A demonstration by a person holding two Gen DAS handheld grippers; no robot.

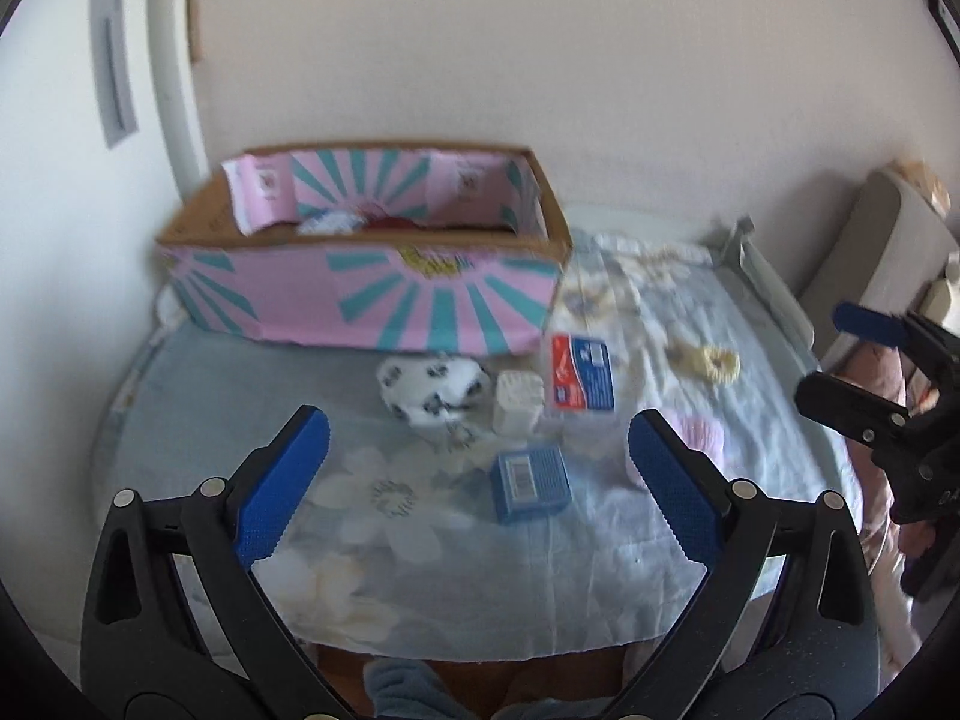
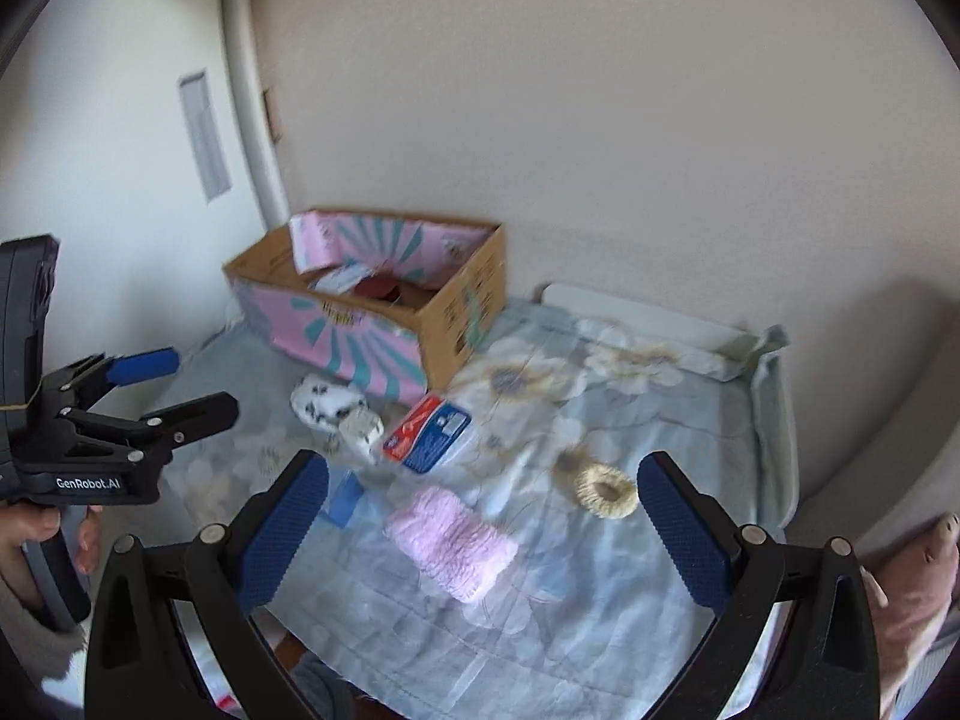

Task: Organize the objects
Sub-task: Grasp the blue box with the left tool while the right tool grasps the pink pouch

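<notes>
Sitting at the far left of the small table (image 1: 210, 396), against the wall, is a pink-and-teal cardboard box (image 1: 366, 294), open on top, with a white item and a red one lying inside. The table carries a pale blue flowered cloth (image 2: 600, 588), and the loose things lie on it in front of the box.

Just before the box lies a white pouch with black prints (image 1: 429, 390); a small white block (image 1: 517, 402) touches its right side. Nearer the left hand-held gripper (image 1: 477, 474), a small blue box with a barcode label (image 1: 529, 483) lies flat between that gripper's fingers as its camera sees them, though not gripped; the blue pads stand wide apart and hold nothing.

Right of the white block rests a clear packet with a red-and-blue label (image 1: 581, 378), close to the box's right corner. Further right lies a pink knitted roll (image 2: 451, 543), between the spread fingers of the right hand-held gripper (image 2: 483, 546), which is likewise empty and above the cloth. A cream fuzzy ring (image 2: 606, 489) lies to the right of the roll, apart from it.

In the right wrist view a hand (image 2: 36, 534) grips the left tool's handle.
</notes>
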